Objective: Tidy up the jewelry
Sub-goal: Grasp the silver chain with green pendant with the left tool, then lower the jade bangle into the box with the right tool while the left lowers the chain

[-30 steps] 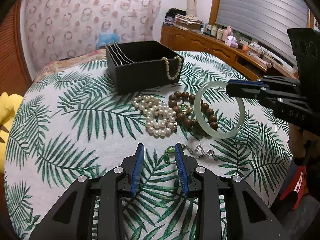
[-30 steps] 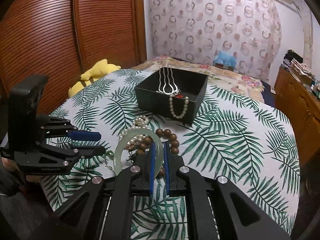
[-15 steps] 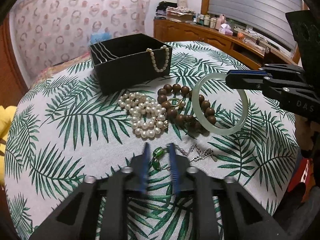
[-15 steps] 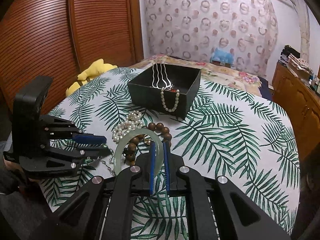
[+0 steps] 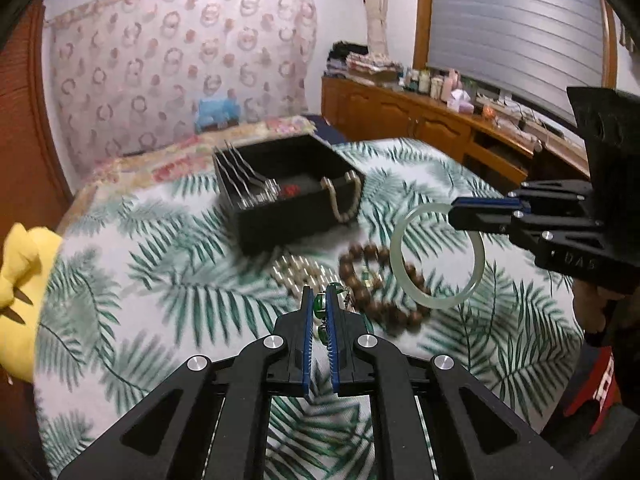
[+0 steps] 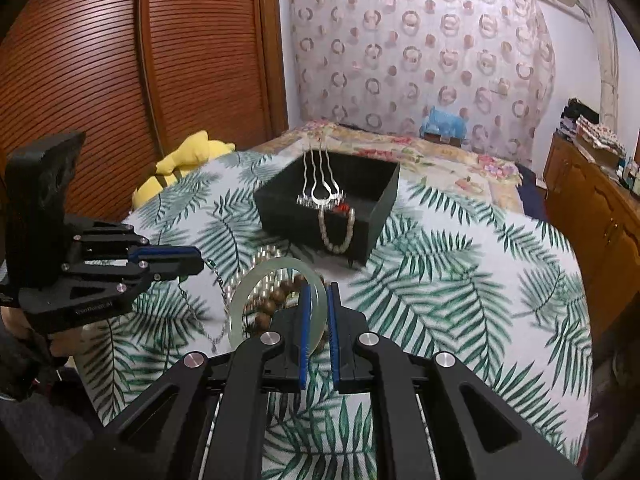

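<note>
My left gripper (image 5: pixel 319 300) is shut on a green-stone chain bracelet (image 5: pixel 319 305) and holds it above the table; its silver chain (image 6: pixel 218 280) hangs below the gripper (image 6: pixel 196 258) in the right wrist view. My right gripper (image 6: pixel 317 292) is shut on a pale green jade bangle (image 6: pixel 256 280), lifted off the table; both show in the left wrist view, the gripper (image 5: pixel 454 212) and the bangle (image 5: pixel 440 300). A black box (image 5: pixel 296 208) holds silver hair forks (image 6: pixel 320 184) and a bead strand (image 6: pixel 338 236) draped over its wall. Pearls (image 5: pixel 292 276) and brown wooden beads (image 5: pixel 360 268) lie on the cloth.
The round table has a palm-leaf cloth (image 5: pixel 160 272). A yellow plush toy (image 5: pixel 16 272) sits at its left edge. A wooden sideboard (image 5: pixel 440 128) with bottles stands at the back right. A slatted wooden wardrobe (image 6: pixel 120 60) is on the left.
My left gripper closed on the green-stone bracelet and lifted it off the cloth. My right gripper rose a little with the jade bangle.
</note>
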A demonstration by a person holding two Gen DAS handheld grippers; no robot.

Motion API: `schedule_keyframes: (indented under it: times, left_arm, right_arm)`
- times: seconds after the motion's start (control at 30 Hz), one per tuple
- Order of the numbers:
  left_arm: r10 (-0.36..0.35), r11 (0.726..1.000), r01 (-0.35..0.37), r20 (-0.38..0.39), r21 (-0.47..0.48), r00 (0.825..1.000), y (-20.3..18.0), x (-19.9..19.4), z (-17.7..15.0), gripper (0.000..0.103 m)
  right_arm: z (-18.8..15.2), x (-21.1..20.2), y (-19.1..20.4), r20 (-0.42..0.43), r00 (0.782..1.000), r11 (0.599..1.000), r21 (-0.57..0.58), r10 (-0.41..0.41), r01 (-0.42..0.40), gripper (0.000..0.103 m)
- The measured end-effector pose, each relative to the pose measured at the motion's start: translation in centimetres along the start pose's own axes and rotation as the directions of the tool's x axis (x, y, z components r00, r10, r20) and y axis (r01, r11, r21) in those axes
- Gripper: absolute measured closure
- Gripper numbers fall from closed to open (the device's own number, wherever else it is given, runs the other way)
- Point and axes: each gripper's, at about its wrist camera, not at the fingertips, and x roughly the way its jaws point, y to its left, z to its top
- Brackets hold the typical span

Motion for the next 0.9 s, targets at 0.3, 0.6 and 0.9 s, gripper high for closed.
schedule_keyframes:
  times: [0.3, 0.6, 0.9]
  left_arm:
    - [0.038, 0.999, -0.039, 0.072, 0.011, 0.997, 1.1, -1.4, 3.6, 0.098]
    - [0.057, 0.998, -0.057, 0.100, 0.003, 0.993, 2.3, -1.4, 5.3, 0.097]
    - [0.079, 0.997, -0.080, 0.115, 0.002, 0.990, 3.1, -0.7, 7.2, 0.097]
  right_arm:
    - [3.7, 0.4, -1.0, 0.044, 0.999, 1.000, -0.017, -0.020, 0.021, 0.094]
    - [7.1, 2.4, -3.2, 0.057, 0.997, 0.999, 0.002, -0.054, 0.054, 0.094]
    - [9.9, 6.1, -5.4, 0.051, 0.997, 0.997, 0.057, -0.050, 0.047, 0.094]
